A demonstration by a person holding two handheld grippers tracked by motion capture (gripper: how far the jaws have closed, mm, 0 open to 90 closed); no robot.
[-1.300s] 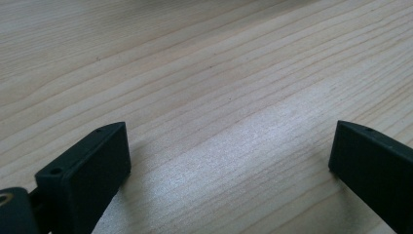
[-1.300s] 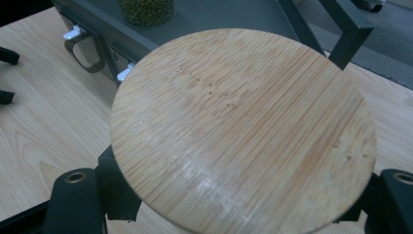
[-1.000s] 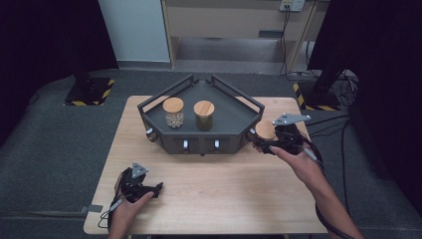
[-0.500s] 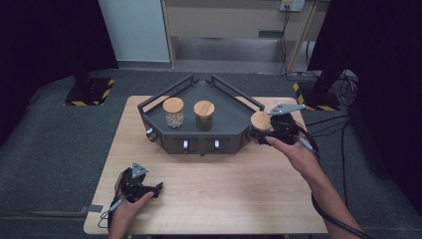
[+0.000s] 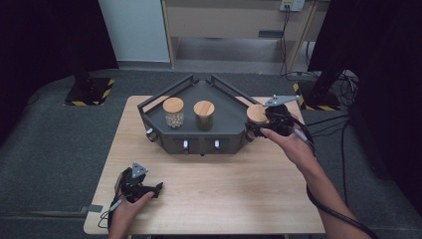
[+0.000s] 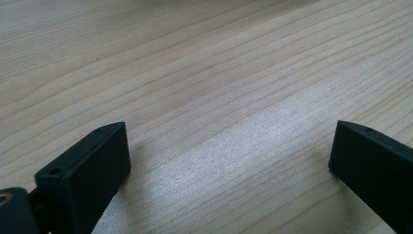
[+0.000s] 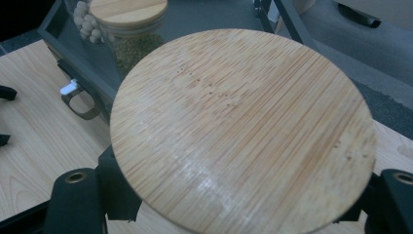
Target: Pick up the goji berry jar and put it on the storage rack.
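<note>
At the right edge of the dark grey, wedge-shaped metal tray point(image 5: 226, 130), we see the right gripper point(image 5: 255, 128) carrying a jar with a round bamboo lid point(image 5: 257, 113), its jaws pinching the jar from 2 sides just under the lid. From the right gripper view the lid point(image 7: 242, 129) spreads across most of the frame, its pale grain running lengthwise, with both black jaws tucked beneath its rim at the bottom corners (what the jar holds is hidden under the lid). The jar sits right beside the tray's right corner, over the light wooden table point(image 5: 224, 199); whether it touches the tray wall we cannot tell.

Inside the tray stand 2 more glass jars with bamboo lids: one filled with pale round pieces point(image 5: 173, 113) on the left, and one filled with small greenish grains point(image 5: 204, 115) just beside it, the 2 close but apart. Both appear behind the held lid in the right gripper view, the greenish one point(image 7: 131, 29) nearer.

Near the table's front left corner, the left gripper point(image 5: 158, 188) rests low on the wood, well apart from the tray. Its jaws stand spread wide with bare tabletop point(image 6: 219, 87) between them.
</note>
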